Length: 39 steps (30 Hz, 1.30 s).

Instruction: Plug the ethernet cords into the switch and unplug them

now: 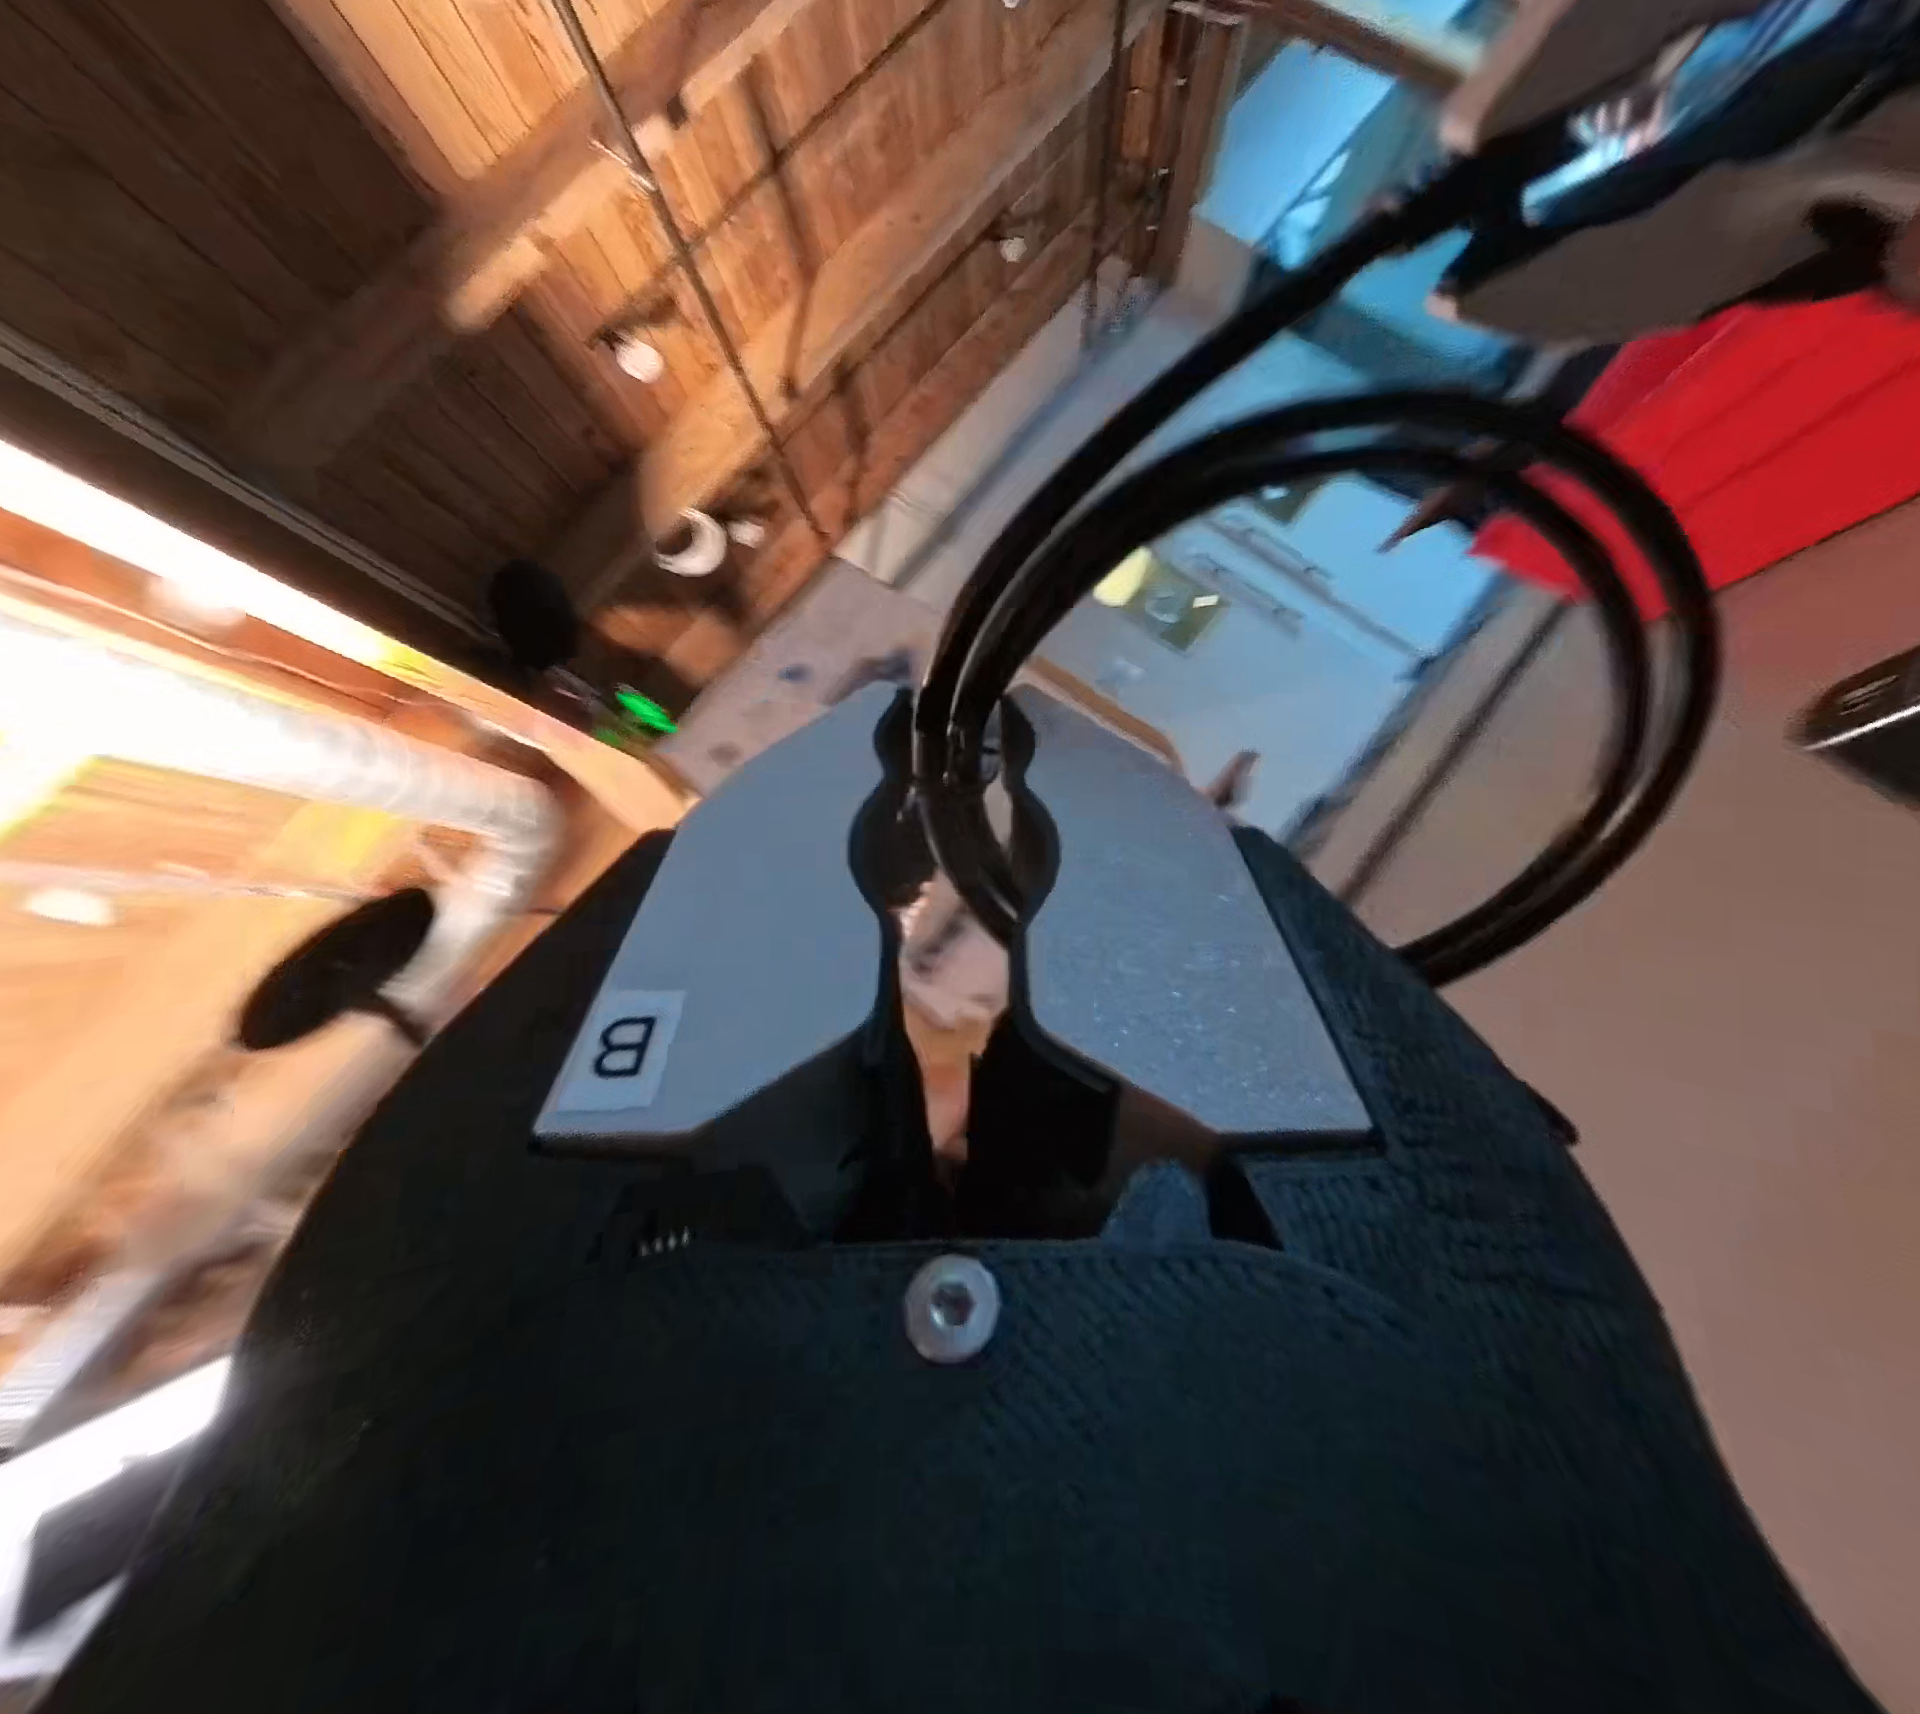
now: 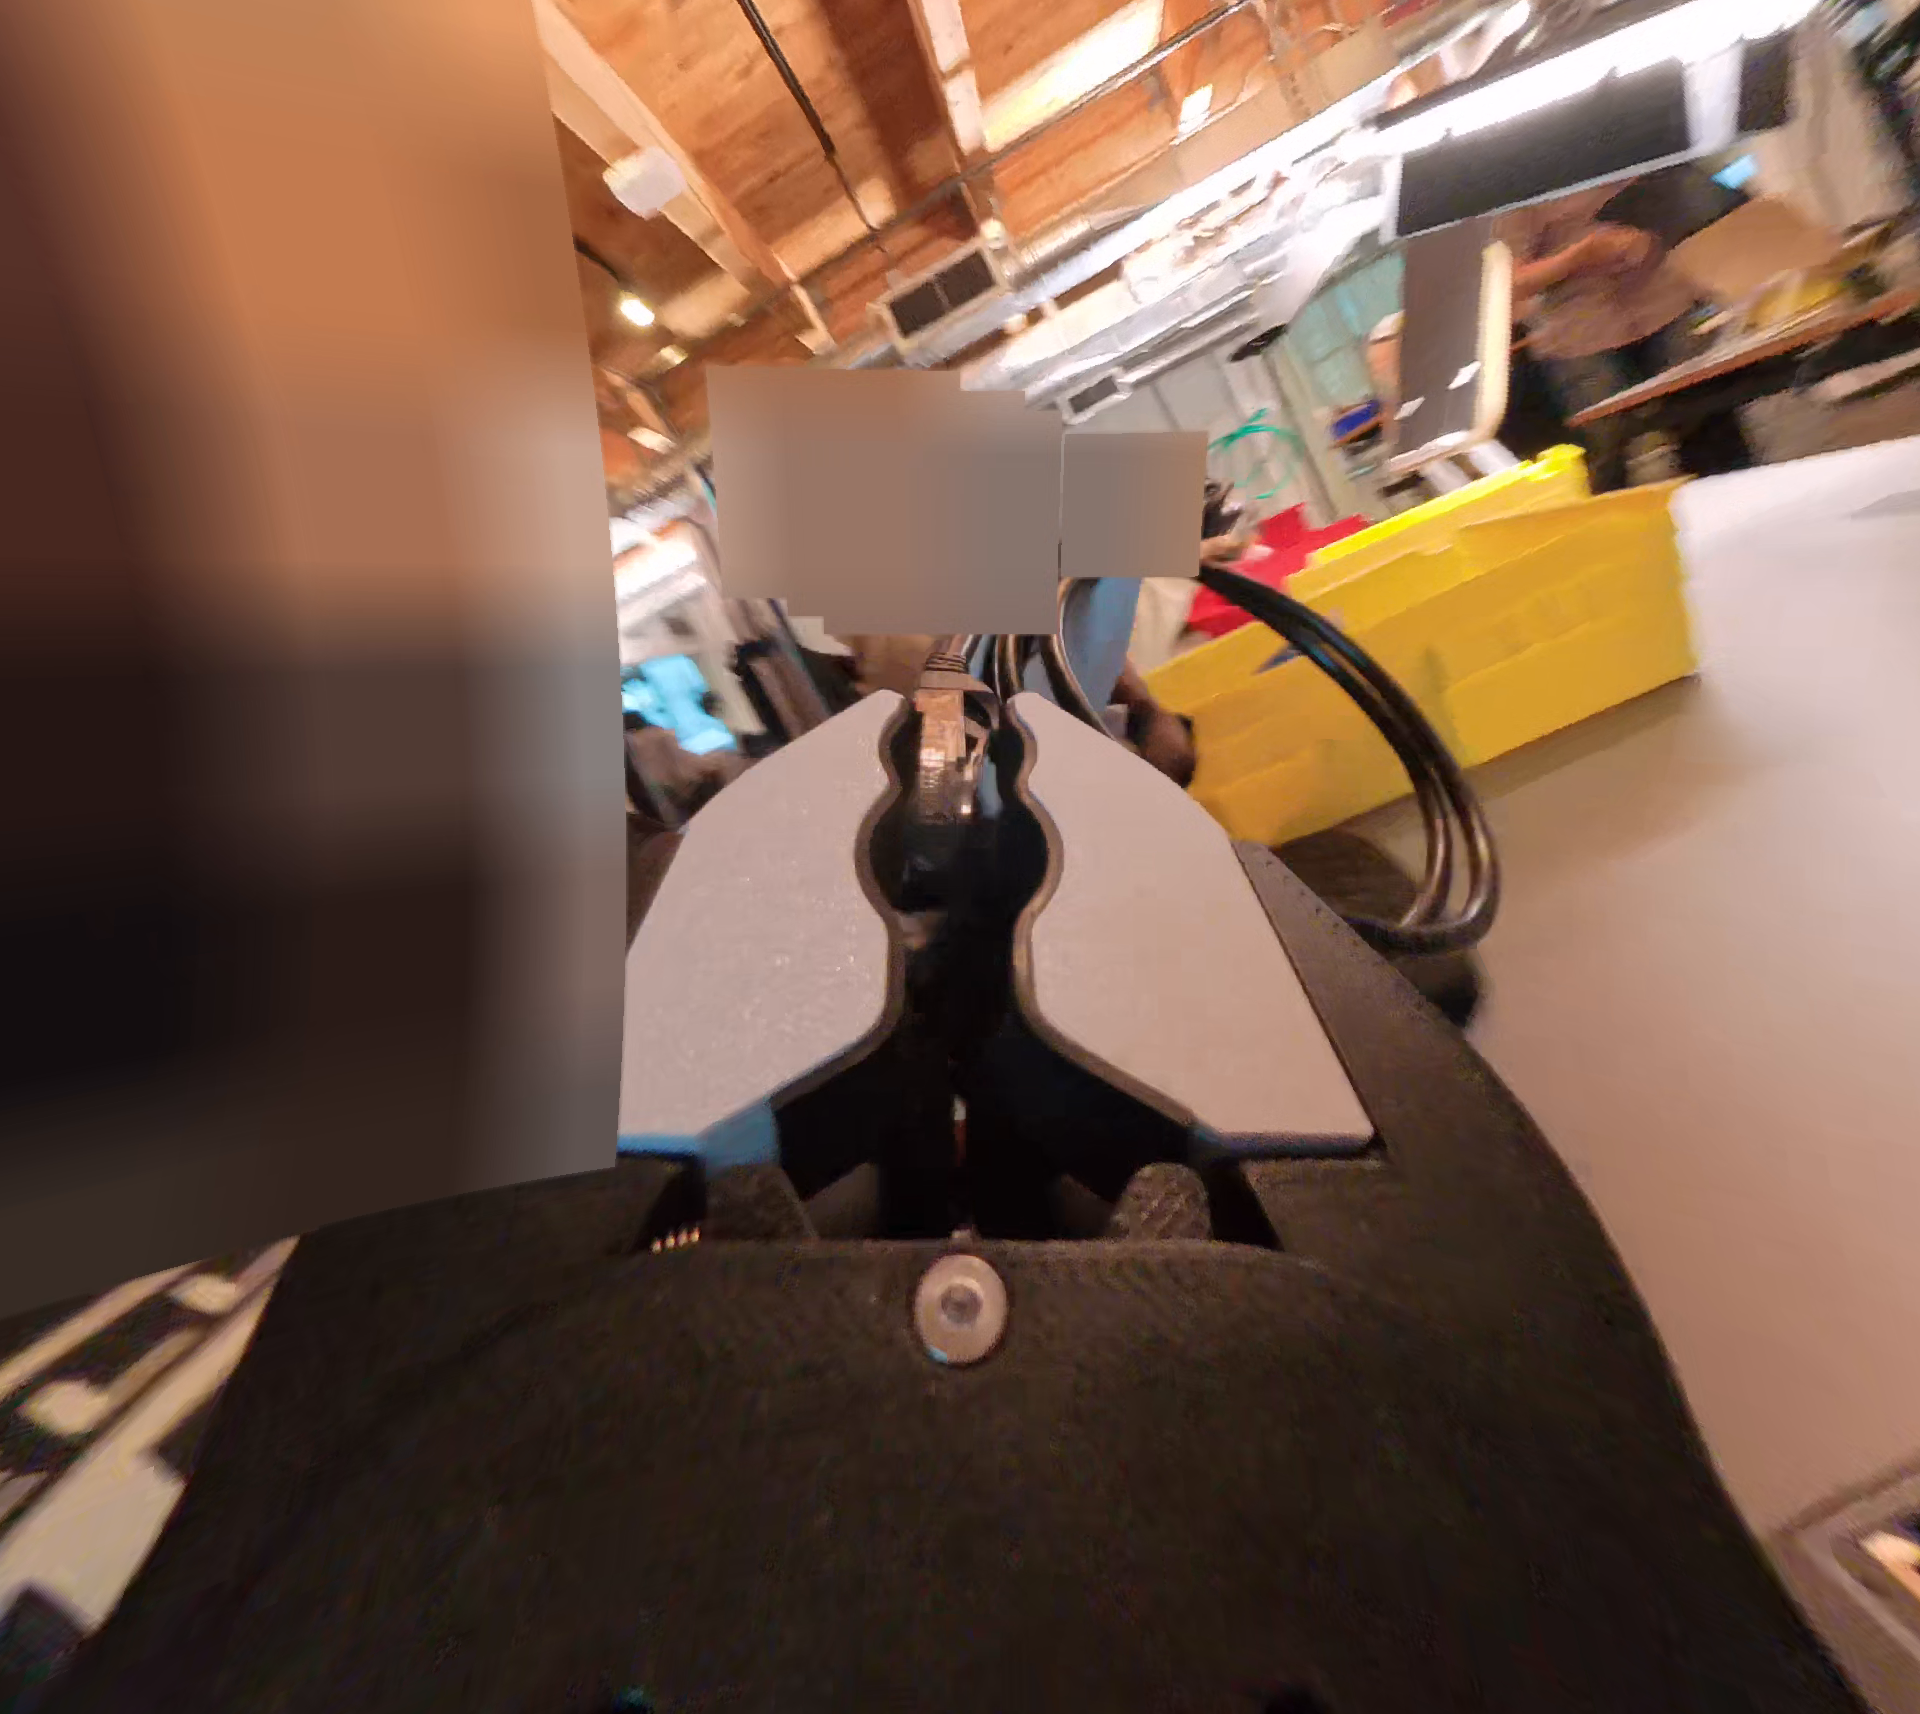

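Note:
My left gripper [image 1: 951, 714] is shut on a black ethernet cord [image 1: 1621, 677], pinching two strands of its coil between the grey fingers [image 1: 769, 885]. The coil loops out to the right and back under the gripper. My right gripper [image 2: 956, 714] is shut on the cord's clear plug [image 2: 940, 755], which lies lengthwise between its fingertips. The black coil [image 2: 1444, 791] hangs to the right of it over the table. The right gripper also shows, blurred, at the upper right of the left wrist view [image 1: 1662, 137], with the cord running to it. I cannot make out the switch for certain.
A grey table [image 2: 1662, 989] carries a yellow bin [image 2: 1475, 625] and a red bin [image 1: 1766, 438]. A dark box [image 1: 1865, 714] sits at the right edge of the left wrist view. Both views tilt up towards a wooden ceiling. A person stands far back right [image 2: 1590, 293].

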Motion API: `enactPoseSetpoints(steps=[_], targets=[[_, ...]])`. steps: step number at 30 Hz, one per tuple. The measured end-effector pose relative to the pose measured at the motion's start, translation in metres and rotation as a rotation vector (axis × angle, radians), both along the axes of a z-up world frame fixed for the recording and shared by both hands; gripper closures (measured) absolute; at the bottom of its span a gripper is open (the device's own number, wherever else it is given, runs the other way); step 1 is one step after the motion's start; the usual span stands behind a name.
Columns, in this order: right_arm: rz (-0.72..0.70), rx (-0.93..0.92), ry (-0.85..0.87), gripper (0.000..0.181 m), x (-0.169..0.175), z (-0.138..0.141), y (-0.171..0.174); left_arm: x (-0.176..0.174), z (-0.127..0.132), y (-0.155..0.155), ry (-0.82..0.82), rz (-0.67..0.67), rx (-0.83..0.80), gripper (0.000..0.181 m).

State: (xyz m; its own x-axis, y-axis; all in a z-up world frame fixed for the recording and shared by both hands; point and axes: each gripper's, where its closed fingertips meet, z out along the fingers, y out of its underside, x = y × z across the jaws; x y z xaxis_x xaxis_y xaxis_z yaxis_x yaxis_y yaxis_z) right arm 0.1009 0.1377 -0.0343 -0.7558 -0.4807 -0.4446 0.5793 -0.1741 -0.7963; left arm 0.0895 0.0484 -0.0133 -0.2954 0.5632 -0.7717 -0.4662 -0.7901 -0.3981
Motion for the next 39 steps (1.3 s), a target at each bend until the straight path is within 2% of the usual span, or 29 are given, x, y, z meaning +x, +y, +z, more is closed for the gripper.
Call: enactPoseSetpoints(steps=[1, 4, 8, 12, 15, 20, 22, 24, 28, 34, 36, 39], targets=[[-0.066, 0.013, 0.081, 0.167, -0.001, -0.002, -0.002, -0.003, -0.005, -0.001, -0.083, -0.074, 0.072, 0.155], [-0.288, 0.022, 0.39, 0.168, -0.001, -0.004, -0.005, -0.008, -0.02, -0.004, -0.368, -0.321, 0.331, 0.126], [-0.589, 0.085, 0.837, 0.167, -0.008, -0.007, -0.015, 0.006, -0.02, -0.008, -0.631, -0.725, 0.713, 0.118], [-0.75, 0.089, 1.316, 0.168, -0.006, -0.004, -0.024, 0.034, -0.026, 0.016, -0.95, -1.188, 0.9, 0.119], [-0.753, -0.004, 1.598, 0.169, 0.011, 0.005, -0.029, 0.043, -0.041, 0.041, -1.137, -1.377, 0.943, 0.121], [-0.571, -0.151, 1.7, 0.168, 0.042, 0.002, -0.028, 0.055, -0.033, 0.064, -1.191, -1.638, 0.981, 0.134], [-0.521, -0.183, 1.703, 0.168, 0.049, -0.002, -0.028, 0.061, -0.032, 0.071, -1.213, -1.675, 0.95, 0.137], [-0.477, -0.188, 1.715, 0.168, 0.053, -0.009, -0.029, 0.062, -0.037, 0.077, -1.23, -1.642, 0.912, 0.142], [-0.408, -0.156, 1.742, 0.168, 0.056, -0.019, -0.032, 0.069, -0.037, 0.078, -1.269, -1.69, 0.885, 0.162], [-0.36, -0.094, 1.741, 0.167, 0.053, -0.024, -0.03, 0.065, -0.045, 0.081, -1.241, -1.6, 0.836, 0.169], [-0.376, 0.007, 1.645, 0.162, 0.042, -0.023, -0.027, 0.056, -0.044, 0.079, -1.131, -1.501, 0.813, 0.17], [-0.396, 0.118, 1.323, 0.144, 0.015, -0.009, -0.009, 0.042, -0.036, 0.061, -0.936, -1.37, 0.826, 0.171]])
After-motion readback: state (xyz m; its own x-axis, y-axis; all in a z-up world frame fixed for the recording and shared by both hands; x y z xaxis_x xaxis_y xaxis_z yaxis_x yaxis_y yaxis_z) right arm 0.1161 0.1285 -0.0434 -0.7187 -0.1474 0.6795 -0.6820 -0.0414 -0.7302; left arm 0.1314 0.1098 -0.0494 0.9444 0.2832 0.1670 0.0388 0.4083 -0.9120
